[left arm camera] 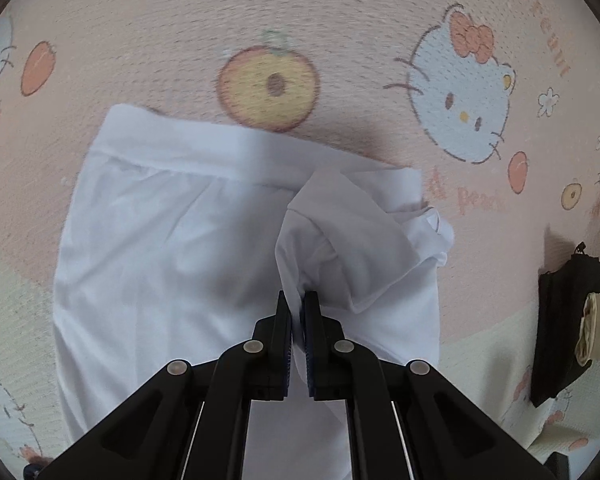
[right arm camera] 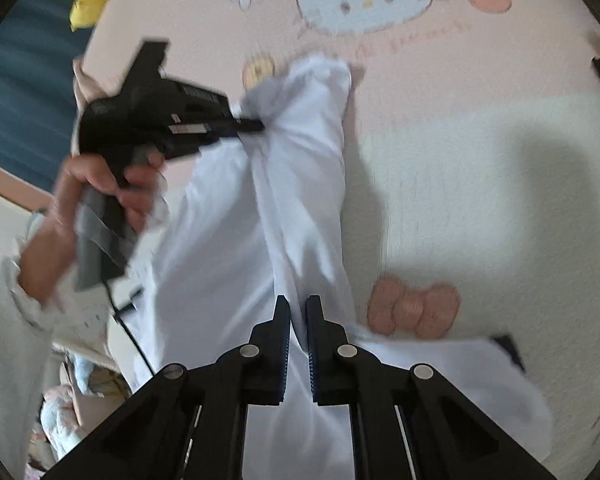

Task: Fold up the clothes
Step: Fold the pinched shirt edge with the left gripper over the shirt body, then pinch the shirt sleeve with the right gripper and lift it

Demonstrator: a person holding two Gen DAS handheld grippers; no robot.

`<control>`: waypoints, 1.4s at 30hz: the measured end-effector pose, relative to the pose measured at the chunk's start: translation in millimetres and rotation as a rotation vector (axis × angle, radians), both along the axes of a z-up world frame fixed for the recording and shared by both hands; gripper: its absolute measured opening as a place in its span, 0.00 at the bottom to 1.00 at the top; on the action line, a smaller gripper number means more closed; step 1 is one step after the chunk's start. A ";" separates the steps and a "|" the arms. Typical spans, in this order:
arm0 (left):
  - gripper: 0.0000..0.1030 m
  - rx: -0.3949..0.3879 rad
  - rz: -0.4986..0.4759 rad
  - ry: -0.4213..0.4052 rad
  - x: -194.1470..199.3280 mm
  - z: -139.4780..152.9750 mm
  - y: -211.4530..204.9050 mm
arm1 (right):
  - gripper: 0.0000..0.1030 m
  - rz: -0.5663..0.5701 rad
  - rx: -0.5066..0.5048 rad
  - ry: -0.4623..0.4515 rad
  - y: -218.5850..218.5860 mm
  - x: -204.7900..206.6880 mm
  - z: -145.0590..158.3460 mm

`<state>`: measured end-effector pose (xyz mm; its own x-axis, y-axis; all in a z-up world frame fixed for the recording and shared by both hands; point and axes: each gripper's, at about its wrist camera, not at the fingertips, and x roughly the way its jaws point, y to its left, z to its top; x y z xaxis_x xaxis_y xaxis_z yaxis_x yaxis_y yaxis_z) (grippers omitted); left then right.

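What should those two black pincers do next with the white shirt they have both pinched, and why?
Probably carry the pinched edge across the white garment together and lay it down as a fold. The left gripper is shut on a raised fold of it, the right gripper is shut on another part, and the cloth between them hangs bunched above the pink cartoon mat, not yet flat.

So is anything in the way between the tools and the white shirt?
No, nothing visible. The left tool is shut on a fold of the white shirt, and the right tool is shut on the cloth too. Only the pink cartoon mat lies under the shirt.
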<state>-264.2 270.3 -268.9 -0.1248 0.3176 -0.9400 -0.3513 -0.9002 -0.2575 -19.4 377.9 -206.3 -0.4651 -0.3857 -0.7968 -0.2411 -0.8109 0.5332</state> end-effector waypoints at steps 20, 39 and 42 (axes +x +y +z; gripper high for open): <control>0.10 0.225 0.127 -0.168 -16.8 -25.3 -76.6 | 0.33 -0.021 0.219 0.149 -27.7 26.5 18.6; 0.64 0.194 0.138 -0.116 24.1 3.9 -101.4 | 0.38 0.132 0.393 0.081 -41.5 26.4 -5.6; 0.64 0.185 0.138 -0.109 18.7 -1.5 -88.3 | 0.38 0.155 0.423 0.092 -44.1 23.4 -4.2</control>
<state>-245.5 182.0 -270.3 -0.0805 0.4720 -0.8779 -0.1893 -0.8720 -0.4515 4.0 333.8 -210.6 -0.5041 -0.1059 -0.8571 -0.0670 -0.9847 0.1611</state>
